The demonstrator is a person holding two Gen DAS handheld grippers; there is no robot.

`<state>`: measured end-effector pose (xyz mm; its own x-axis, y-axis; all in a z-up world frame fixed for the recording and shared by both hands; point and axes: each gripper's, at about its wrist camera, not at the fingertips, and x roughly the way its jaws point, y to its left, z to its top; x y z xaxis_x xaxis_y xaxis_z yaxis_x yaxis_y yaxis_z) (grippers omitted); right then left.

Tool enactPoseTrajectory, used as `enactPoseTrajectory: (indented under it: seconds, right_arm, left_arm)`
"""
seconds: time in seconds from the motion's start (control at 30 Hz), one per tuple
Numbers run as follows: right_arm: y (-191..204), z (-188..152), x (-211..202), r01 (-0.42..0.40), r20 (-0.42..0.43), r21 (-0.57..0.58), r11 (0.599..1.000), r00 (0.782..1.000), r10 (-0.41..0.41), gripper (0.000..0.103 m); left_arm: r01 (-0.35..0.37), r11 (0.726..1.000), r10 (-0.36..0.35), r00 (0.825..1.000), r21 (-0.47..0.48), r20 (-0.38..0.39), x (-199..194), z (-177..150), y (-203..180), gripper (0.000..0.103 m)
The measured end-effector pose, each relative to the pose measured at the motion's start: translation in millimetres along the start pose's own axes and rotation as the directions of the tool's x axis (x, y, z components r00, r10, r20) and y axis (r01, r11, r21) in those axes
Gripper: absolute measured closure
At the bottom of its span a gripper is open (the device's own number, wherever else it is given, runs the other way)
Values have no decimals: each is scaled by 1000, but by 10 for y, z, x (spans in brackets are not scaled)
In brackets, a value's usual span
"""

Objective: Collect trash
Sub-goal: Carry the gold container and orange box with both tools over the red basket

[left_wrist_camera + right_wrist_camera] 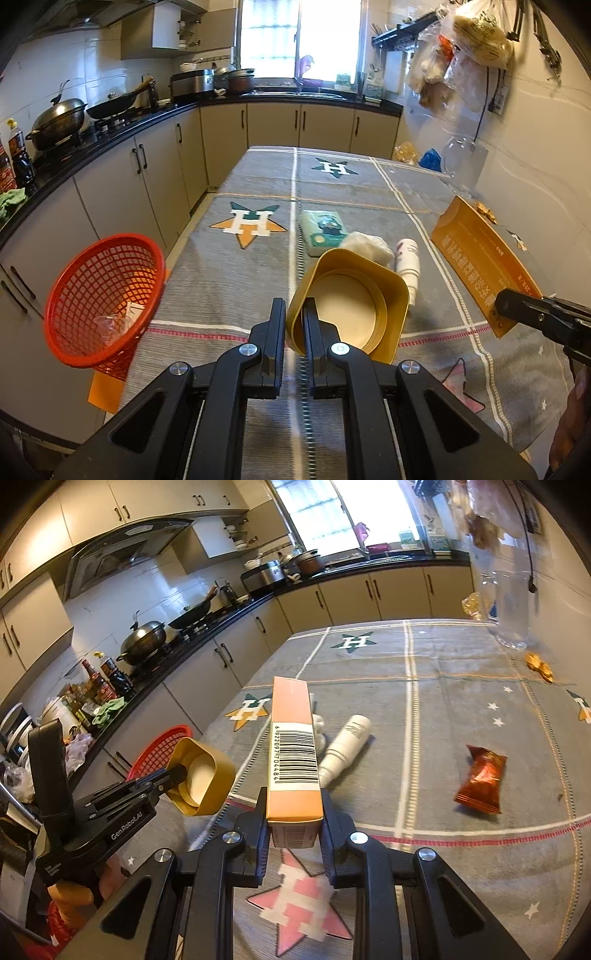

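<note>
Currently: your left gripper [294, 325] clamped gold cup [354, 306] rim; your right gripper [294, 812] squeezed orange box [293, 753]; red basket [105, 299] left.

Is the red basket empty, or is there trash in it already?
Not empty. Through the red plastic mesh basket, crumpled clear plastic wrap and a white scrap lie at its bottom.
</note>
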<state>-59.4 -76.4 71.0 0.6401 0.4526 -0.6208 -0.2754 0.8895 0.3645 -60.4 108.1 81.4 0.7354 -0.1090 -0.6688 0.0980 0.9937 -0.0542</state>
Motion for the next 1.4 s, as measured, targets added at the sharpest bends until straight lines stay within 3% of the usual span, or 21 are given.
enactPoseTrajectory:
  seconds: [0.63,1.17,1.4]
  right_arm:
    - [684,204,543,-118,-93,-99,988,990,109,78]
    - [1334,363,1004,-202,-177,-183,962,969,170,78]
    - [1564,391,1265,-225,-221,-202,953,959,179,78]
  left_arm:
    - [-77,989,83,996,-124,43,-149,66,748,95]
    - [-166,956,183,982,-242,47,-237,9,1447,95]
    - [-209,932,222,975,-297,12,-124,-63,1768,95]
